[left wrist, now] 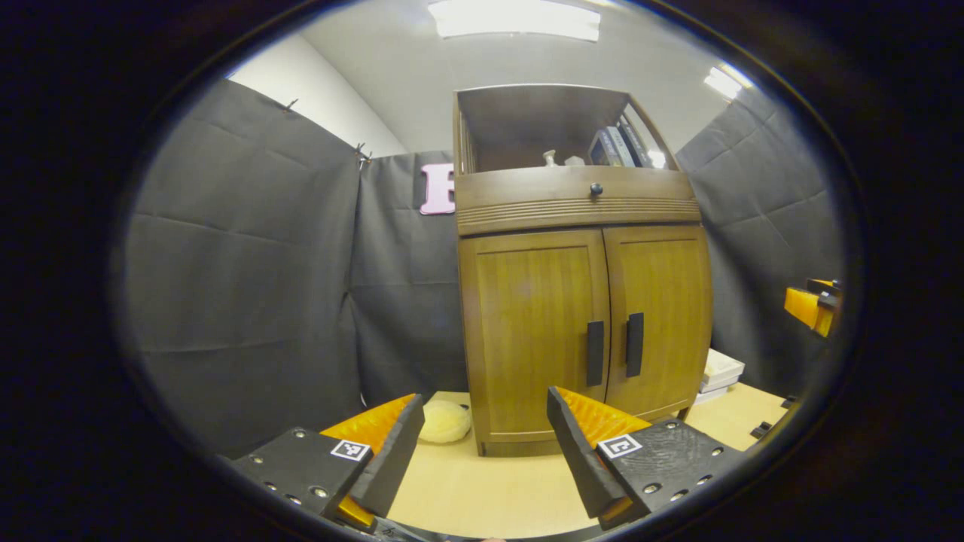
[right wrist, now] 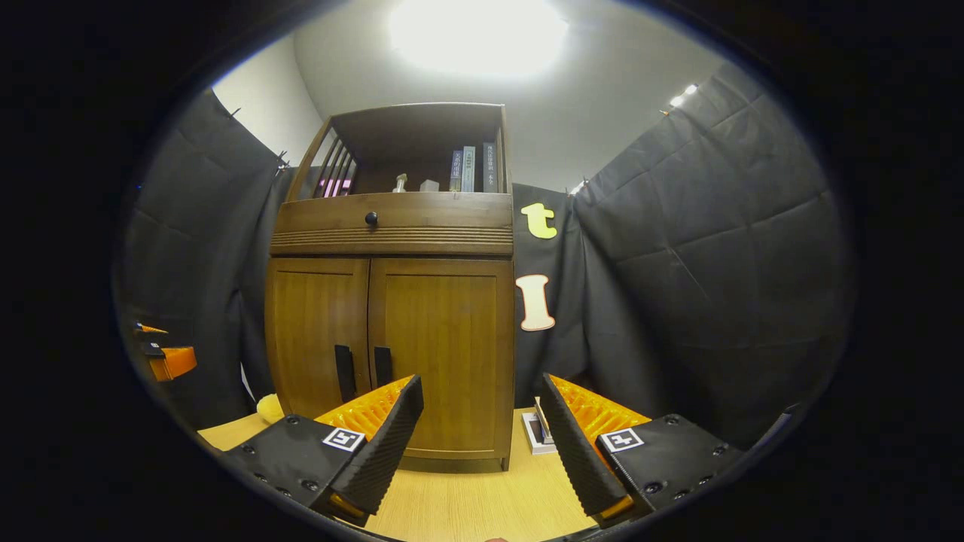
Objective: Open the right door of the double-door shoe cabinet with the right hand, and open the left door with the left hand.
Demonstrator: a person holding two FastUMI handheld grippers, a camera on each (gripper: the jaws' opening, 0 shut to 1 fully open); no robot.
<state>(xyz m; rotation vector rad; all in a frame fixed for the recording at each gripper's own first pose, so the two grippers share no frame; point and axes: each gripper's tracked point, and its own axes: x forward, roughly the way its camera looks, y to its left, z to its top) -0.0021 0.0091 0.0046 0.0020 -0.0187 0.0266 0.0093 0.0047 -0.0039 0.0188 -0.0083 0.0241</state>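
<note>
While both doors are shut, nothing of the task is done yet.

Cabinet: the shoe cabinet point(left wrist: 580, 331) stands on the desk point(left wrist: 489, 489), upright, against the booth's cloth wall.
Doors: the left door point(left wrist: 535, 331) and the right door point(left wrist: 659, 324) meet at the middle seam.
Handles: the left handle point(left wrist: 595, 353) and the right handle point(left wrist: 635, 344) are upright bars, long axis vertical, just beside each other on either side of the seam.
Left tool: the left tool point(left wrist: 482, 429) has its jaws spread wide, empty, well short of the cabinet; the left handle lies ahead and to its right.
Right tool: the right tool point(right wrist: 482, 414) is likewise spread and empty; the right handle point(right wrist: 383, 366) lies ahead and to its left.
Nearer hand: neither looks clearly closer; each would have to move inward and forward.
Left gripper view adds: a pale round soft thing point(left wrist: 444, 421) at the cabinet's left foot, and the right tool at the far right edge.
Right gripper view adds: flat boxes point(right wrist: 536, 433) by the cabinet's right side.
</note>
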